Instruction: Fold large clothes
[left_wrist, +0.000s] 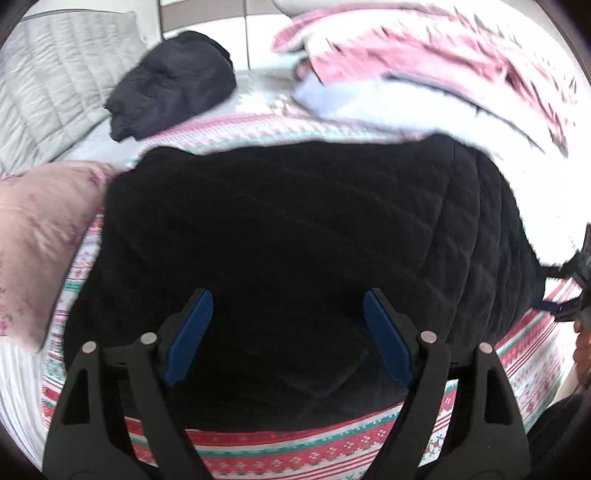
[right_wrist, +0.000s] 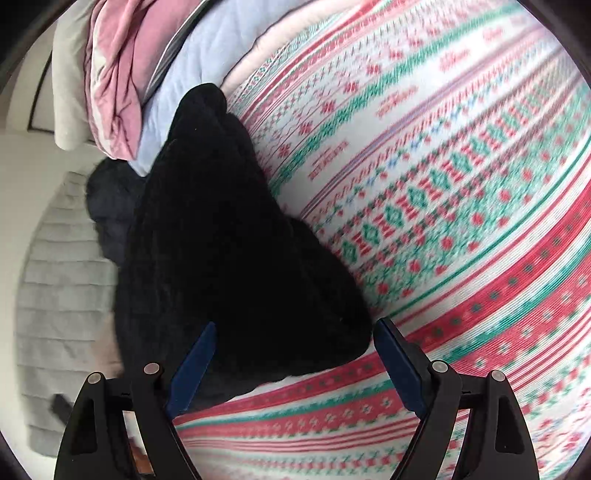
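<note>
My left gripper (left_wrist: 288, 336) hung released, jaws wide, directly over the black jacket (left_wrist: 295, 229), which spread from six toward twelve o'clock on the patterned blanket (left_wrist: 280, 448). My right gripper (right_wrist: 295, 365), also released, had its corner at eleven o'clock.

Lying on one patterned bedspread (left_wrist: 332, 443) are two dark garments, one black quilted garment (left_wrist: 277, 240) and one smaller dark bundle (left_wrist: 170, 85), while one pink pillow (left_wrist: 40, 236) is sitting beside them.

Bright, overexposed daylight; motion blur; fisheye-warped edges.
</note>
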